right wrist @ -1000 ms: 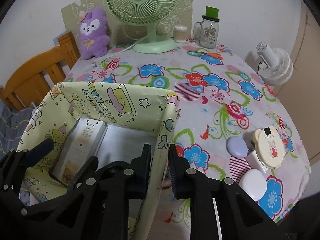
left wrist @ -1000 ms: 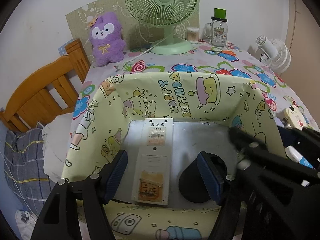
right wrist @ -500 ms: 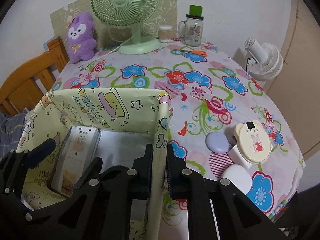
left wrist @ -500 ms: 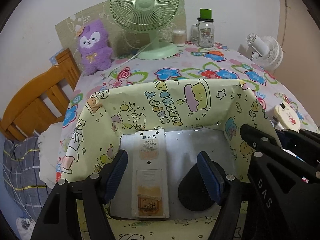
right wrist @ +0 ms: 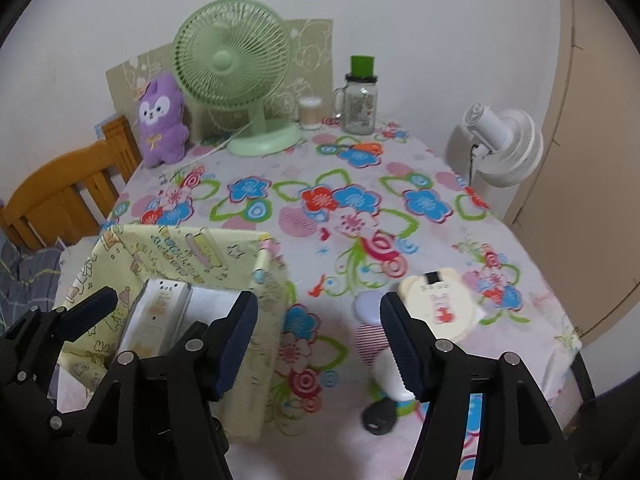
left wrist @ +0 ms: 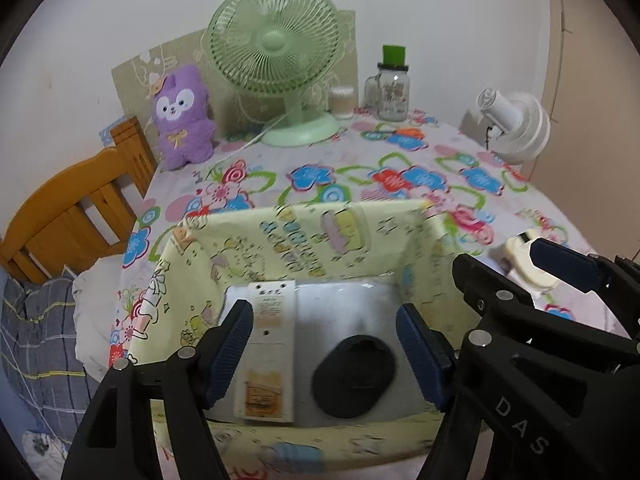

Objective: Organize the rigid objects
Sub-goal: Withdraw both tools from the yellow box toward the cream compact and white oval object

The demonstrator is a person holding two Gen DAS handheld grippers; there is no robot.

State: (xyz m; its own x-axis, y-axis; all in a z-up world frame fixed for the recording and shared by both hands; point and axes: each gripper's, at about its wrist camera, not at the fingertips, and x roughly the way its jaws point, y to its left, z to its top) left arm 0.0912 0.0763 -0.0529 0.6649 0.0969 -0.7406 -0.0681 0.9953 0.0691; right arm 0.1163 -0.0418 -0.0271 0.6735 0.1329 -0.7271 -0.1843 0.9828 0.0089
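Note:
A yellow cartoon-print box (left wrist: pixel 320 240) stands on the flowered table. Inside it lie a white flat device (left wrist: pixel 272 340) and a black oval object (left wrist: pixel 354 376). My left gripper (left wrist: pixel 326 348) hovers open over the box, holding nothing. In the right wrist view my right gripper (right wrist: pixel 318 340) is open and apart from the box's right wall (right wrist: pixel 272 320). Beyond it lie a cream bear-shaped case (right wrist: pixel 438 308), a lilac oval piece (right wrist: pixel 370 306), a white piece (right wrist: pixel 390 378) and a small black piece (right wrist: pixel 380 416).
At the back of the table stand a green fan (right wrist: pixel 236 76), a purple plush (right wrist: pixel 162 120), a glass jar (right wrist: pixel 360 100) and a small swab pot (right wrist: pixel 310 112). A white fan (right wrist: pixel 504 144) sits off the right edge, a wooden chair (right wrist: pixel 60 196) to the left.
My right gripper, shut on the box's right wall before, has opened and let it go. Both views have drawn back and up from the box.

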